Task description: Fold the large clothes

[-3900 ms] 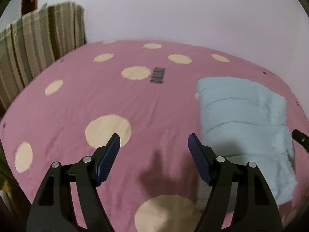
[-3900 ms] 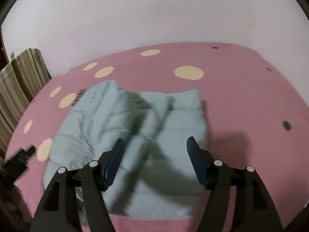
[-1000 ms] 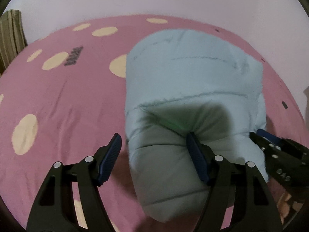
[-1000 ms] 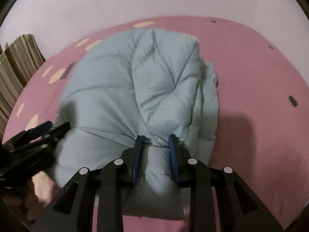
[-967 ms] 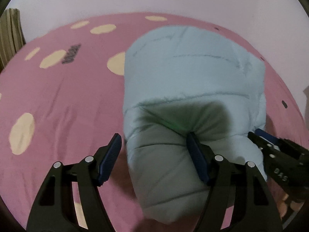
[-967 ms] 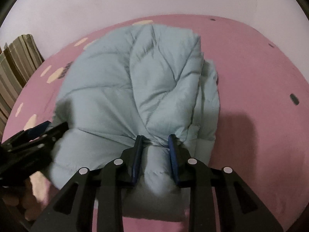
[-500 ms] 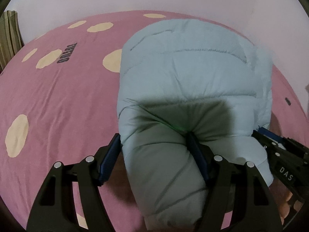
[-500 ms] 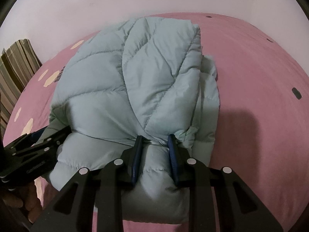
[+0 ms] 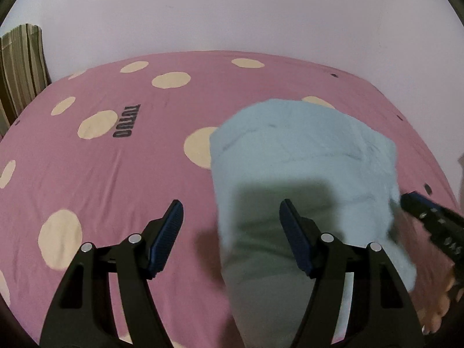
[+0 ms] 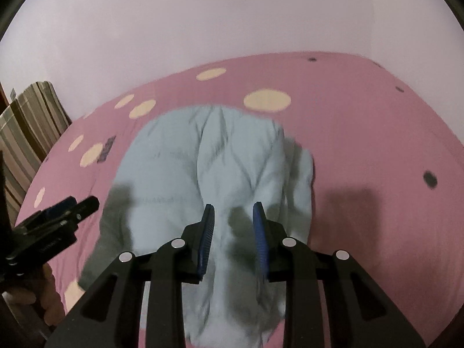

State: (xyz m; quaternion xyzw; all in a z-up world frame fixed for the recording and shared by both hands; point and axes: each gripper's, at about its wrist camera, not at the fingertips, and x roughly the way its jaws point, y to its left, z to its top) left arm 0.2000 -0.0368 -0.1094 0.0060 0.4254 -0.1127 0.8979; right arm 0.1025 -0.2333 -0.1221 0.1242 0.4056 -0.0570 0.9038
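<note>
A light blue puffer jacket (image 9: 301,156) lies folded in a bundle on the pink spotted bed sheet (image 9: 116,174); it also shows in the right wrist view (image 10: 220,162). My left gripper (image 9: 230,226) is open and empty above the jacket's left edge. My right gripper (image 10: 233,220) hovers over the jacket's near end, its jaws a little apart with nothing pinched between them. Each gripper shows in the other's view, the right one (image 9: 429,220) at the jacket's right side and the left one (image 10: 55,217) at its left side.
A striped cushion (image 9: 20,66) stands at the bed's far left corner, also in the right wrist view (image 10: 29,121). A plain pale wall (image 9: 232,11) runs behind the bed. Black lettering (image 9: 126,121) is printed on the sheet left of the jacket.
My right gripper has let go of the jacket fold and its jaws have parted. Both grippers have lifted and drawn back, and the jacket has dropped onto the bed.
</note>
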